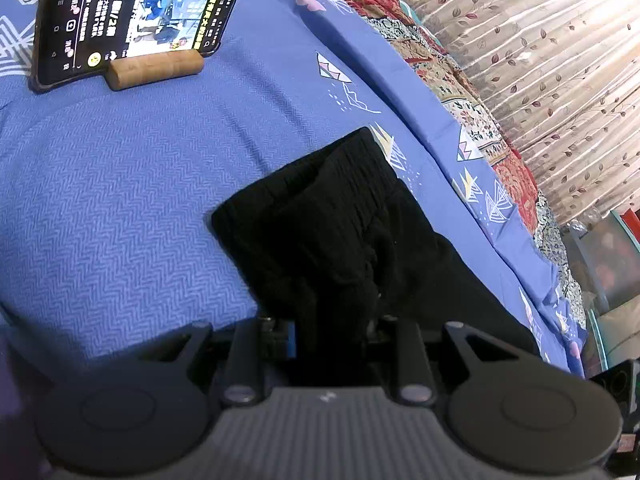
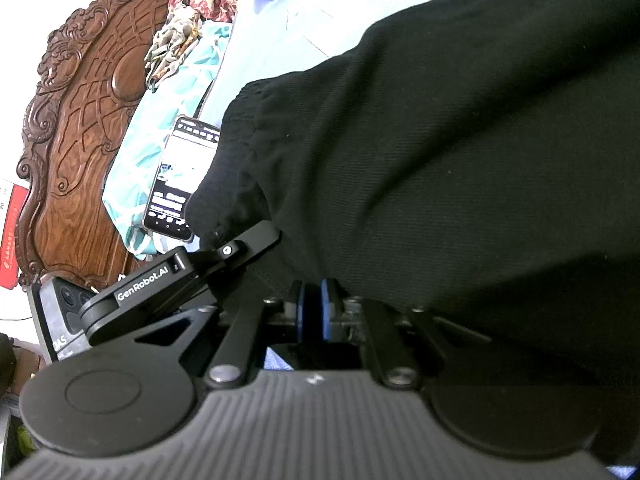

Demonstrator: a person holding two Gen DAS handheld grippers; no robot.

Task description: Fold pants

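First, the left wrist view. My left gripper (image 1: 332,332) sits at the bottom of the frame, its jaws narrowed onto a bunch of the black pants (image 1: 332,232); dark cloth fills the gap between them, so I read it as a pinch on the fabric. The pants lie folded on a blue sheet (image 1: 120,200) with a zigzag weave and white leaf prints, stretching up and away from the gripper toward the right side of the bed. Well apart from them, at top left, a phone (image 1: 132,20) leans lit in a small wooden stand (image 1: 154,70). A floral curtain (image 1: 540,60) hangs along the right.

Next, the right wrist view. My right gripper (image 2: 314,312) has its blue pads (image 2: 306,308) pressed together, and the edge of the pants (image 2: 440,160) runs into them, so it is nipping the cloth. The pants fill most of the frame, draped close over the lens. To the left, the other gripper's arm (image 2: 180,284) reaches in toward the gathered waistband. Behind it stand the phone (image 2: 180,176), a teal cloth (image 2: 140,152) and a carved wooden headboard (image 2: 80,120).
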